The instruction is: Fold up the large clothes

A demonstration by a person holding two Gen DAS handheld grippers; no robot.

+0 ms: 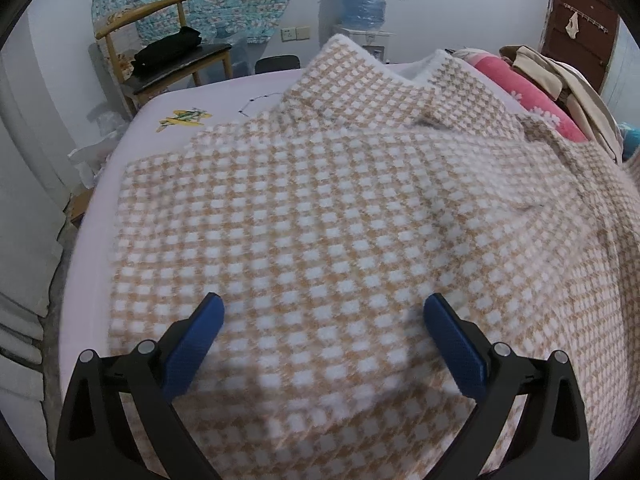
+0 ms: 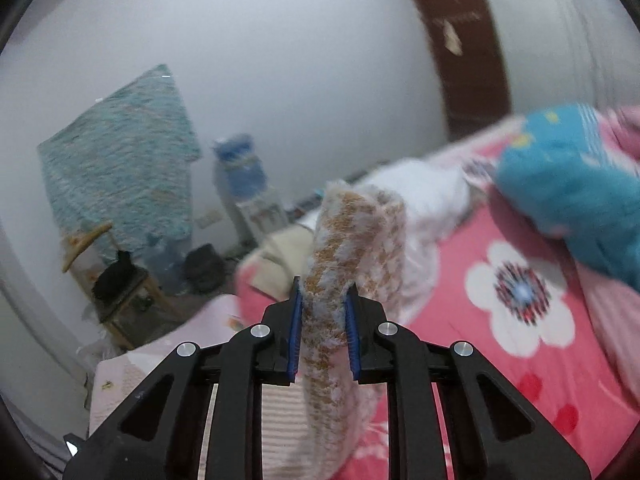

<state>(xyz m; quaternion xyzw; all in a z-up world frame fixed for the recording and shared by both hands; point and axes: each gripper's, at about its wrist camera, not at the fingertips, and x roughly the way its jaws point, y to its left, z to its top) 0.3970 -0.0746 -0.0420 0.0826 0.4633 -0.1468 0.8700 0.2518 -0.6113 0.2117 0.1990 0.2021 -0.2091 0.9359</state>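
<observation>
A large tan-and-white houndstooth garment lies spread over the bed and fills most of the left wrist view. My left gripper hovers over its near part, jaws wide open and empty. My right gripper is shut on a bunched fold of the same houndstooth garment, held up off the bed so the fabric stands between the blue pads and hangs below them. The rest of the garment is out of sight in the right wrist view.
The pale bed sheet shows at the left. A wooden chair with a black bag and a water dispenser stand by the far wall. A pink floral blanket, a blue blanket and piled clothes lie at the right.
</observation>
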